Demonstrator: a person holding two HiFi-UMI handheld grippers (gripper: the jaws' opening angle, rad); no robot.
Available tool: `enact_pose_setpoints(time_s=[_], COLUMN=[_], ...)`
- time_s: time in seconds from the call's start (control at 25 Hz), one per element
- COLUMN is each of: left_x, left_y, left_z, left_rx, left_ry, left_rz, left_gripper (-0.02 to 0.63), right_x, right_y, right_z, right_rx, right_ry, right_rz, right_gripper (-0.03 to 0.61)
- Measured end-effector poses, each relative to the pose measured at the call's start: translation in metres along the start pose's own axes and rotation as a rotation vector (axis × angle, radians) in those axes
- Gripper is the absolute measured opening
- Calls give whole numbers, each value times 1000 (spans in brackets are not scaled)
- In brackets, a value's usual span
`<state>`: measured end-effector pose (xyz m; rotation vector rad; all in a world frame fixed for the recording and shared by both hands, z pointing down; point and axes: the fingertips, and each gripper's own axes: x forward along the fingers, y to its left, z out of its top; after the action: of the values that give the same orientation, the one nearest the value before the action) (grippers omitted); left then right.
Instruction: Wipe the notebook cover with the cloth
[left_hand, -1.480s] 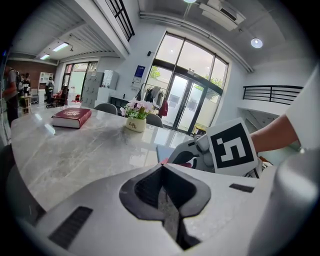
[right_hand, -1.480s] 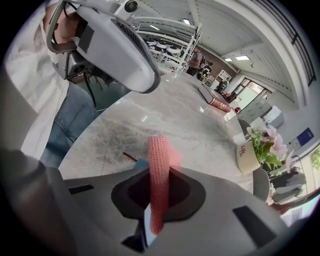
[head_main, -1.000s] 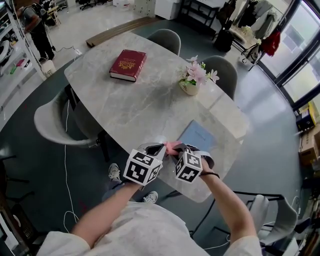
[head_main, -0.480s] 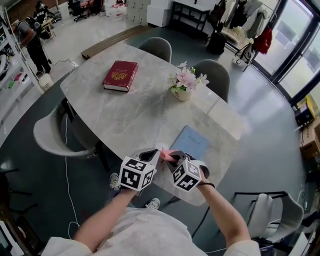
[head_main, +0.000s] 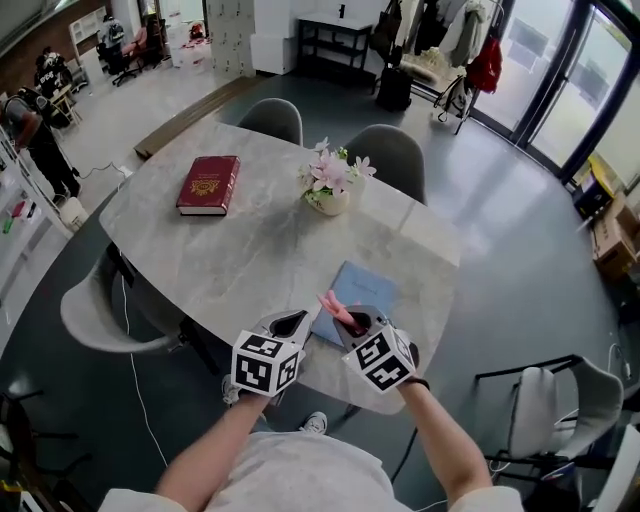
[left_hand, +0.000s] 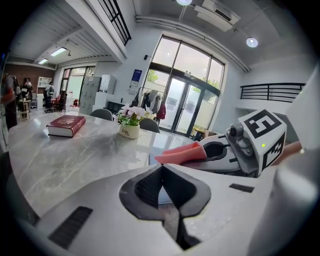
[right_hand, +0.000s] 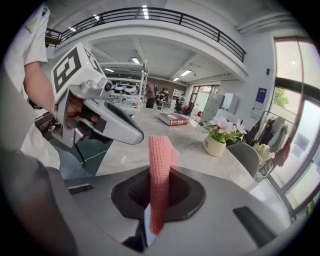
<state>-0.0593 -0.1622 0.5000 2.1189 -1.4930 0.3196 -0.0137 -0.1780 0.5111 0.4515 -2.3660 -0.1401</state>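
Head view | right gripper (head_main: 352, 321) clamps cloth (head_main: 334, 306) upright | left gripper (head_main: 291, 322) closed alongside

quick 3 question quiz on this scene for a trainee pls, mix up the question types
1. True or false: the left gripper is shut with nothing between its jaws.
2. What holds the pink cloth? A the right gripper; B the left gripper; C neither gripper.
3. Fill in the colour: the notebook lying on the table nearest the grippers is ___.
Key: 1 true; 2 A; 3 blue.
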Motion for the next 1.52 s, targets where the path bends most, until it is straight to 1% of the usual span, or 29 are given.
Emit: enact_pose_setpoints(time_s=[0.28, 0.52, 0.64, 0.84, 1.12, 1.24, 1.52], left_x=[5, 7, 6, 3, 8, 12, 20], left_y=[-19, -34, -43, -53, -67, -74, -83], left_z=[18, 33, 43, 62, 68, 65, 62], left_rx=[40, 66, 69, 109, 159, 178, 190], left_ry=[-17, -36, -56, -90, -97, -90, -71], left_rz=[-32, -56, -69, -69, -66, -78, -100], left_gripper=[6, 6, 6, 7, 6, 6, 6], right_x=[-41, -76, -95, -125, -148, -153, -157], right_y=[-35, -60, -69, -79, -83, -85, -91], right_z=[-3, -4, -4, -2, -13, -18, -26], right_rx=[163, 273, 333, 423, 517, 529, 550], right_ry=[-63, -143, -191, -281, -336, -343, -350], right_rz=[-124, -246, -278, -332, -364, -377, -387], right_gripper=[15, 15, 15, 15, 15, 15, 15])
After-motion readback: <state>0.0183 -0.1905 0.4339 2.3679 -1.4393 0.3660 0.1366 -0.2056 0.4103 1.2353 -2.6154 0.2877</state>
